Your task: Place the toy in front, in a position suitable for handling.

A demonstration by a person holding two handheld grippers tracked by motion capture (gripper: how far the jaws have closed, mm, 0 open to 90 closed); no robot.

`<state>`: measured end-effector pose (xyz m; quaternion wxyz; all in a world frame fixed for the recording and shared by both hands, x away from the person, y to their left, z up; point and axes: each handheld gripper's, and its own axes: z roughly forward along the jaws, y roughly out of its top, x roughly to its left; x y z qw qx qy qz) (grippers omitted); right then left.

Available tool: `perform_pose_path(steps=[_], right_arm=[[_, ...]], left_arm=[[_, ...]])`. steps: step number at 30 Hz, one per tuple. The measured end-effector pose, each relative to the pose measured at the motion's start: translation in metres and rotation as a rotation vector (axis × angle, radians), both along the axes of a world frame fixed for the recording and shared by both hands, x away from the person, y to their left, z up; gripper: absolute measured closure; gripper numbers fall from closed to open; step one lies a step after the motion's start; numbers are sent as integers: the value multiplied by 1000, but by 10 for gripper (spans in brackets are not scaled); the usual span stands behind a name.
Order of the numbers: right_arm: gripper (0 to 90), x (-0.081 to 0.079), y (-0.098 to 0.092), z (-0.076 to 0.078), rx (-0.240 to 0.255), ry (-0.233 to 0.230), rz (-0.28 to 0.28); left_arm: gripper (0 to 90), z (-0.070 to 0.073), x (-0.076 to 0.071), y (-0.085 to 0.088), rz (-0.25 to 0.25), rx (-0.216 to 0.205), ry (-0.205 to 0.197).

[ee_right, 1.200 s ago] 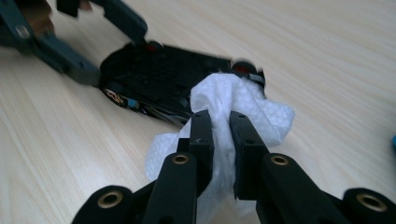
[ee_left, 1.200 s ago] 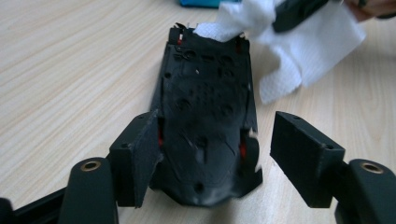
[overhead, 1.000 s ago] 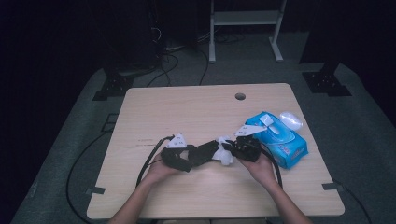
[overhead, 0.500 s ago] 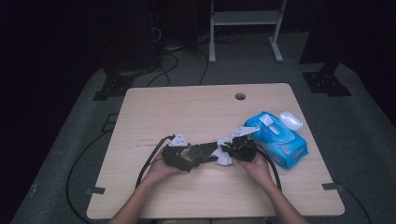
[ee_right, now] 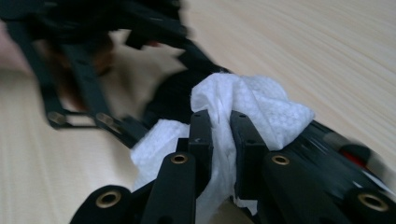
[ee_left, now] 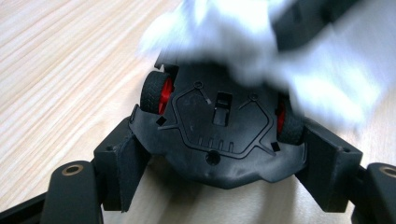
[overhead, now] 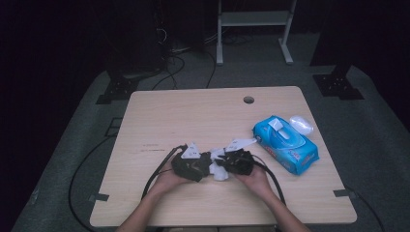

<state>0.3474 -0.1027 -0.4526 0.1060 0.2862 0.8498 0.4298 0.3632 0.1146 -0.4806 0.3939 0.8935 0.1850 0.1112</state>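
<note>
Dark room, cables and a metal stand behind, and a pale wooden table (overhead: 193, 116) with a round cable hole (overhead: 248, 100) near its far edge. I'll place everything off the blue wet-wipe pack (overhead: 285, 144) that sits on the table's right side: a crumpled bit of clear plastic (overhead: 300, 124) lies just beyond it, and the action is just to its left, near the front edge. There the left gripper (ee_left: 219, 163) is clamped on a black toy car (ee_left: 219, 135) flipped belly-up, its jaws pressing the chassis from both sides; those jaws have just been closing in, with the car between them. The right gripper (ee_right: 220, 135) is clenched tight on a bunched white wet wipe (ee_right: 261, 107), and the wad sits up against the car. Judging by that, the wiping is underway rather than finished: pack is open with its flap up, wipe is pulled and in use, the underside is getting the rub. What's left, I'd guess, is the remaining surfaces and setting the car down. The car itself: matte black plastic underbody with moulded lines, a small slot in the middle, a screw hole, and black rubber tyres on red hubs (ee_left: 156, 91). Can't tell how dirty it is; the wipe blurs across the far end.
</note>
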Motion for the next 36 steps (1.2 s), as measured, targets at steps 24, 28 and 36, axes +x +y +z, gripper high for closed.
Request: perform_pose_path(steps=[24,28,36], right_arm=[[795,0,-23,2,-78,-76,-90],[796,-6,-18,0,-56,-78,-72],[793,-8,-4,1,-70,-76,-3]], left_arm=[[248,0,-6,-4,0,1,1],[250,0,-7,-6,2,-1,2],[255,0,-9,-6,-6,-3,-6]])
